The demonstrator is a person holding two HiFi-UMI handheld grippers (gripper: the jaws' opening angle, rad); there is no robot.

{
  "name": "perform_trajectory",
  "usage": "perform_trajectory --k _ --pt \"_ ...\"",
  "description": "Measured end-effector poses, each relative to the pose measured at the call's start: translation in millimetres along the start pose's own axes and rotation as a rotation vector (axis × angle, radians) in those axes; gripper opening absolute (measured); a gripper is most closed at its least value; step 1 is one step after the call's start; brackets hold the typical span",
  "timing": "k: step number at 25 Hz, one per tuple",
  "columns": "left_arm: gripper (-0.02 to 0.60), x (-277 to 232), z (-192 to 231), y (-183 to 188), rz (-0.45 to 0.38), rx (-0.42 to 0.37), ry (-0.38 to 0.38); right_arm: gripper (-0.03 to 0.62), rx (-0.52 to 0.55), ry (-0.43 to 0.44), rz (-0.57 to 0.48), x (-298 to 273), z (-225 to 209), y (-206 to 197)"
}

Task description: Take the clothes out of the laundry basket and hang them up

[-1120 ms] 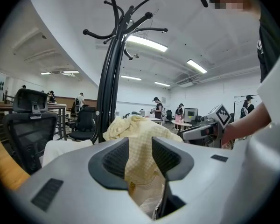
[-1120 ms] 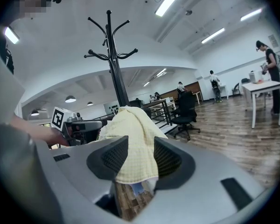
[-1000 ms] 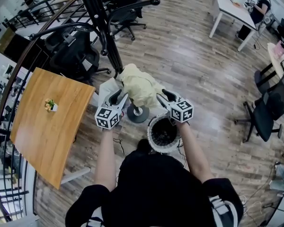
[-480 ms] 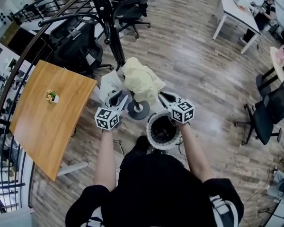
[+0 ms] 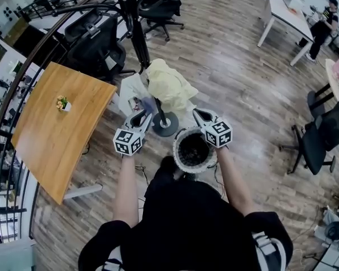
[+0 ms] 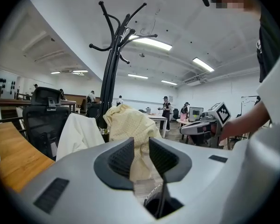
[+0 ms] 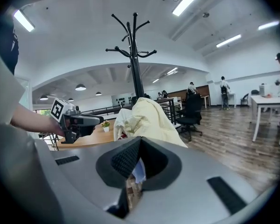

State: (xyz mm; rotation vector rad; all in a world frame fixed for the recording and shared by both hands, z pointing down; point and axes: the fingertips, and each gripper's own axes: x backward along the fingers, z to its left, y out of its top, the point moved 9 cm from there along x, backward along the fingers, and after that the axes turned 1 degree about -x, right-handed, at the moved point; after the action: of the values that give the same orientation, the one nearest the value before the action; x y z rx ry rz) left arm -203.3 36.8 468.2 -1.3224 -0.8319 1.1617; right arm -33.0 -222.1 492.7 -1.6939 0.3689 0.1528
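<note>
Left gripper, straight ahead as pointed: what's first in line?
Likely the yellow garment on the coat rack; depth unclear. The left gripper has just been closing its jaws; nothing is between them.

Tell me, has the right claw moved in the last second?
Yes. In the head view the right claw has drawn back, down the picture, away from the coat stand's base and nearer the laundry basket.

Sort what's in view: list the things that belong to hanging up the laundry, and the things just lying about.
Belongs to the job: laundry basket, coat stand, yellow garment, white garment.

Just lying about: wooden table, potted plant, office chairs, white desk.
</note>
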Motion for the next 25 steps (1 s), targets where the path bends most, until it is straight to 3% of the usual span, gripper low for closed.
perform_trajectory --k 12,25 --pt "0.066 32 -26 -28 0.025 0.033 0.038 0.006 0.041 0.029 0.065 25 13 -32" --pt "0.032 38 -40 -37 0.079 0.015 0.038 0.006 0.046 0.028 0.088 44 3 -44"
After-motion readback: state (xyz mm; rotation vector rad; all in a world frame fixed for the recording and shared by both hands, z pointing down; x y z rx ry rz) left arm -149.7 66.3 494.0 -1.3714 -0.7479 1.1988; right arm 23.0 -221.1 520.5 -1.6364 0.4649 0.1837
